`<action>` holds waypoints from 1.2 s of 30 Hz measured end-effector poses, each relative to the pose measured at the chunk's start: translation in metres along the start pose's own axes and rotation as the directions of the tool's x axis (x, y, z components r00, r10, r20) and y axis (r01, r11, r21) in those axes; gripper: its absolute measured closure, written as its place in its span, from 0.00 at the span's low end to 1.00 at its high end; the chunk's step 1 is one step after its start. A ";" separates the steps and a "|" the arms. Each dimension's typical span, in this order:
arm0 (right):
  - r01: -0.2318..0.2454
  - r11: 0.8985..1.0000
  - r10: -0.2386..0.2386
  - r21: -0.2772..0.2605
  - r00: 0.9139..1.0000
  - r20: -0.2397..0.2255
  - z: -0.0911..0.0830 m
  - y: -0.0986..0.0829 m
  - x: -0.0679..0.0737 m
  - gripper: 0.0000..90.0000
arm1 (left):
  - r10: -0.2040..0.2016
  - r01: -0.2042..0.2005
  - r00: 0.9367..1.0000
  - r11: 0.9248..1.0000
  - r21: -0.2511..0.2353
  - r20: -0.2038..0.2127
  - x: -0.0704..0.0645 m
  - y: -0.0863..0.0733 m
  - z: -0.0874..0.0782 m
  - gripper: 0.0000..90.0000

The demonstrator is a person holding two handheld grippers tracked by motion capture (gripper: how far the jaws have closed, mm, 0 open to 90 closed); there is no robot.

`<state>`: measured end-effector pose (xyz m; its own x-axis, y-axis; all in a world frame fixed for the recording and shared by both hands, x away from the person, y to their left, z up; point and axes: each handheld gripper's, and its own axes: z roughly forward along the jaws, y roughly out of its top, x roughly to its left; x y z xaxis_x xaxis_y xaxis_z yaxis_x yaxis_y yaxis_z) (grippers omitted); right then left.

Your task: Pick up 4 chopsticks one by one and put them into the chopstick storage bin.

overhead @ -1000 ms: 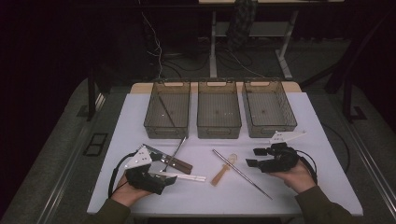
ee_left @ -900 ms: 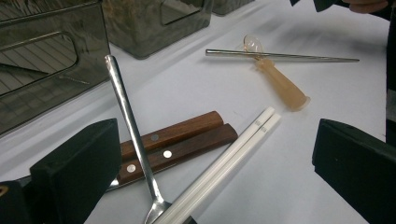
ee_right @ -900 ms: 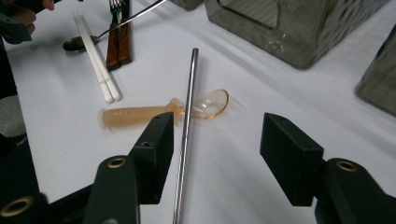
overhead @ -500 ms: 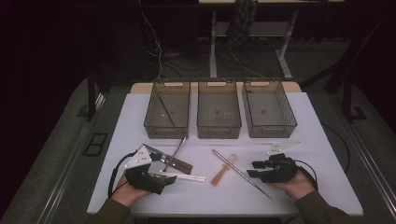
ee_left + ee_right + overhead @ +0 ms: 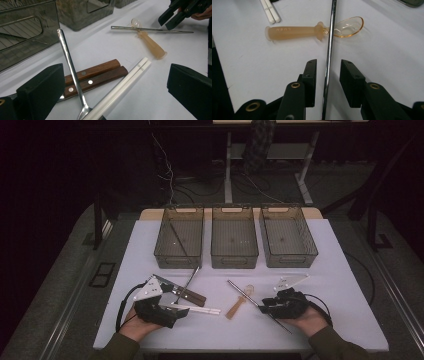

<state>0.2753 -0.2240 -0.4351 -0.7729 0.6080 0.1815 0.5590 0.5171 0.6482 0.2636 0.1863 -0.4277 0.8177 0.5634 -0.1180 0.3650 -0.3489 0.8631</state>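
A thin metal rod (image 5: 329, 50) lies slantwise on the white table (image 5: 330, 320), resting across an amber plastic spoon (image 5: 294, 30). My right gripper (image 5: 328, 67) is open, with one jaw on each side of the rod and a small gap on both sides. From above, the right gripper (image 5: 263, 307) sits at the rod's (image 5: 250, 297) near end, with the spoon (image 5: 237, 305) just to its left. My left gripper (image 5: 116, 66) is wide open and low over a steel fork (image 5: 70, 65), two wooden-handled knives (image 5: 95, 77) and white chopsticks (image 5: 120, 90). From above it (image 5: 172, 314) is at the front left.
Three see-through grey bins (image 5: 179, 237) (image 5: 234, 237) (image 5: 287, 237) stand in a row at the back of the table. The left one holds a thin stick. The right gripper (image 5: 172, 17) appears far off in the left gripper view. Table edges are close behind both hands.
My right gripper has come forward and to the left, down to the table, and now straddles the metal rod. The left gripper has stayed put.
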 end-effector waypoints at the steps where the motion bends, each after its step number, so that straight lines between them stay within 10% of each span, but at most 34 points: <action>1: -0.005 1.000 0.005 0.005 1.000 -0.001 0.001 0.001 0.001 0.73 | 0.000 0.000 1.000 1.000 -0.001 0.001 0.000 0.000 0.000 0.00; 21: 0.109 0.993 -0.113 0.053 0.991 0.066 0.014 0.000 0.013 0.90 | 0.001 -0.001 1.000 1.000 0.002 0.001 -0.001 0.000 0.001 0.00; 36: 0.071 0.997 -0.074 0.039 0.995 0.073 0.014 0.000 0.011 0.94 | 0.008 -0.008 1.000 1.000 0.008 -0.006 -0.001 0.000 0.002 0.00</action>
<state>0.2703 -0.2089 -0.4435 -0.7879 0.6107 0.0784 0.5138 0.5820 0.6303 0.2636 0.1846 -0.4287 0.8180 0.5649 -0.1082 0.3619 -0.3592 0.8602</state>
